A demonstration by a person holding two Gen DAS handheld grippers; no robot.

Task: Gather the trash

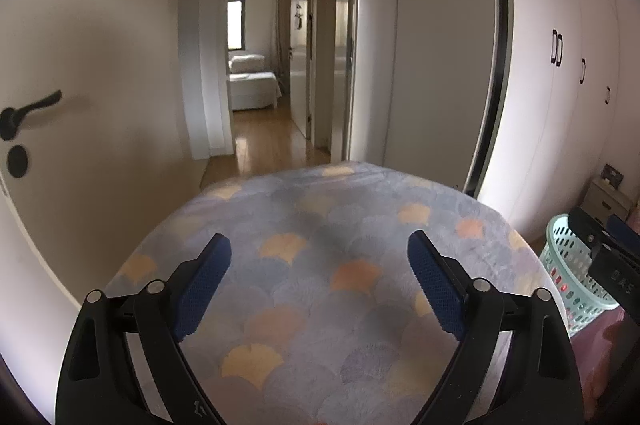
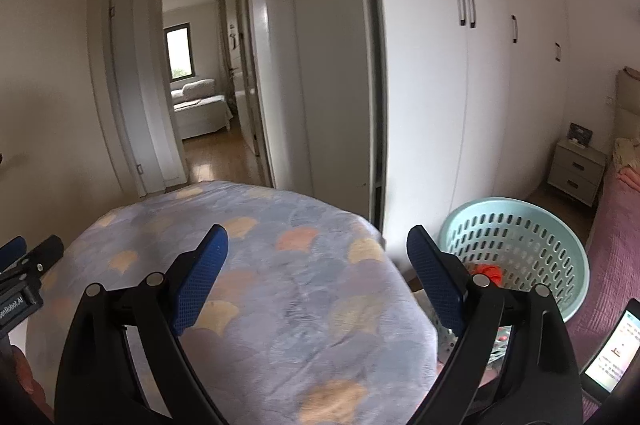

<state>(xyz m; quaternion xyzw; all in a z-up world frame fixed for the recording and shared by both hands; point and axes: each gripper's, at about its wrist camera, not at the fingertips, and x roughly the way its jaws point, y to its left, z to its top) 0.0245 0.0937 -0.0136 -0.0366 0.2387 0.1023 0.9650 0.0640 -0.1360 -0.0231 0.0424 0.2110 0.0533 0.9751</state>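
Note:
My left gripper [image 1: 319, 239] stands open over a blanket [image 1: 320, 289] printed with blue and orange fans, and nothing lies between its blue pads. My right gripper [image 2: 317, 229] is open wide as well, above the same blanket [image 2: 260, 265] near its right edge, with nothing in it. To the right of the blanket, on the floor, stands a pale teal laundry basket [image 2: 520, 245] with a red-orange scrap [image 2: 490, 271] at its bottom. In the left wrist view the basket [image 1: 568, 265] shows partly behind the right gripper's black body [image 1: 608, 257]. No loose trash shows on the blanket.
A white wardrobe [image 2: 480, 85] lines the right wall. A nightstand [image 2: 576, 169] and a pink-covered bed [image 2: 612, 245] are at the far right. A lit phone screen [image 2: 612, 349] sits at the lower right. A door with a black handle [image 1: 32, 109] stands left; a hallway [image 1: 272, 129] leads ahead.

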